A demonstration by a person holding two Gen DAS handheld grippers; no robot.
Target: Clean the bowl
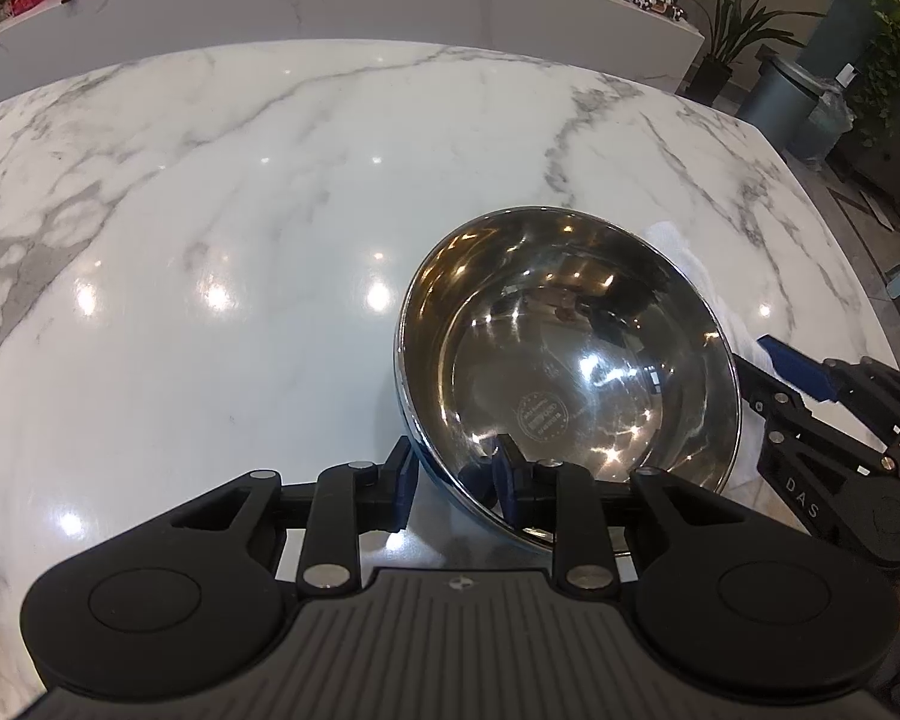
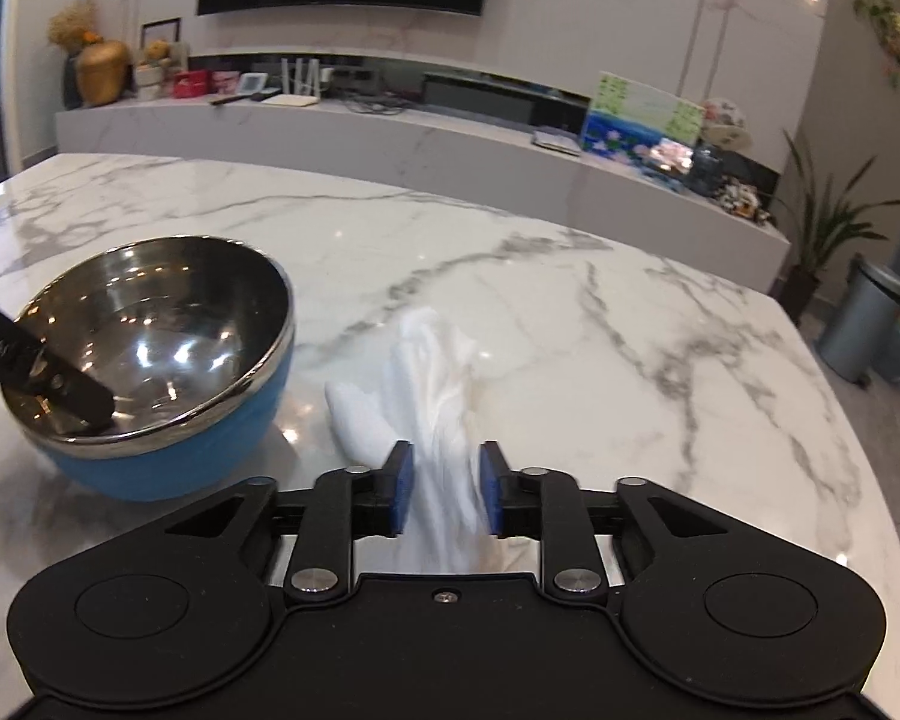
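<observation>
Left tool (image 1: 456, 474) clamps bowl (image 1: 570, 348) rim; right tool (image 2: 447, 489) parted, white cloth (image 2: 432, 372) loose between pads.

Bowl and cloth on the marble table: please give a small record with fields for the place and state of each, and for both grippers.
bowl: steel inside, blue outside, tilted on the marble table
cloth: white, crumpled, on the table beside the bowl, apart from it
left gripper: jaws closed on the bowl's near rim, one finger inside, one outside
right gripper: jaws open, cloth between them, pads not pressing
</observation>
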